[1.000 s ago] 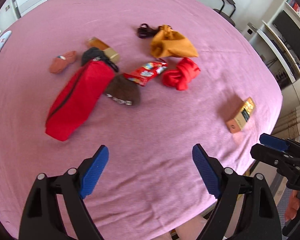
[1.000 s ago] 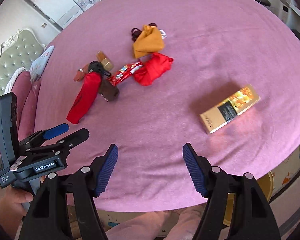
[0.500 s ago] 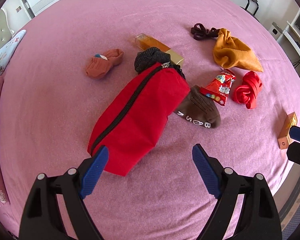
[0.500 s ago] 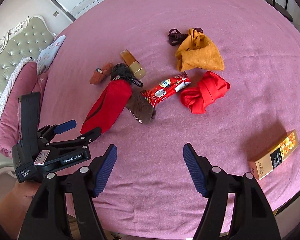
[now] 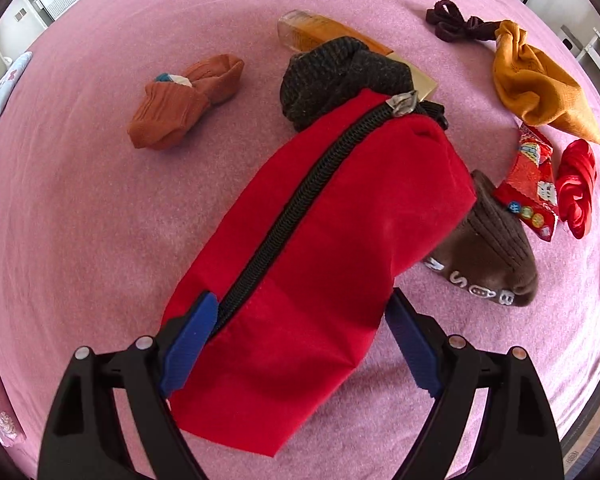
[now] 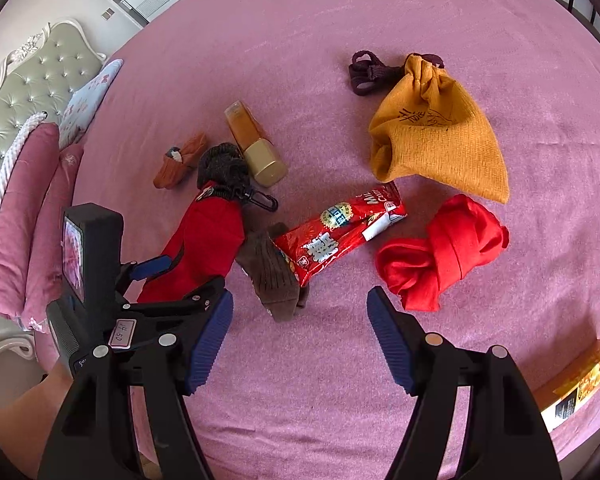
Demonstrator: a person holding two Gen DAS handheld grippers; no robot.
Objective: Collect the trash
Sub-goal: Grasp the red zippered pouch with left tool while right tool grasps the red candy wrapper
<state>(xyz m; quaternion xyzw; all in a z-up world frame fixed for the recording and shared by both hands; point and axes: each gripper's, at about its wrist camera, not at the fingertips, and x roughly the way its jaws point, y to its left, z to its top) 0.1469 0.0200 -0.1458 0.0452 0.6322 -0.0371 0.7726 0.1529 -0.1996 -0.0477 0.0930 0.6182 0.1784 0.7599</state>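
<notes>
left tool (image 5: 296, 344): wide open, pointing almost straight down over the near end of the red zip pouch (image 5: 324, 248). The pouch sits between the blue pads, but they don't look pressed into it, so nothing's gripped as far as I can see.
right tool (image 6: 300, 340): also open, nothing between the pads, just pink cloth under it. Hangs near the brown sock (image 6: 276, 276) and the snack wrapper (image 6: 340, 232).
snack wrapper: the obvious trash here. Red foil, lying flat about mid-bed, its left end resting on the brown sock, with the knotted red cloth (image 6: 444, 252) just to its right.
red zip pouch: zipper shut, lying diagonally, far end up against a dark knitted sock (image 5: 340, 76).
bottle (image 6: 256, 148): amber with a gold cap, on its side just beyond the dark sock.
orange sock (image 5: 184, 100): rolled up, left of the pouch, apart from it.
mustard drawstring bag (image 6: 436, 136): on the far right, its dark cord (image 6: 364, 72) trailing off to the left.
gold box (image 6: 576, 384): near right edge, well apart from the rest.
surface: a bed with a pink cover (image 6: 340, 20), pillows (image 6: 24, 208) stacked at the far left.
</notes>
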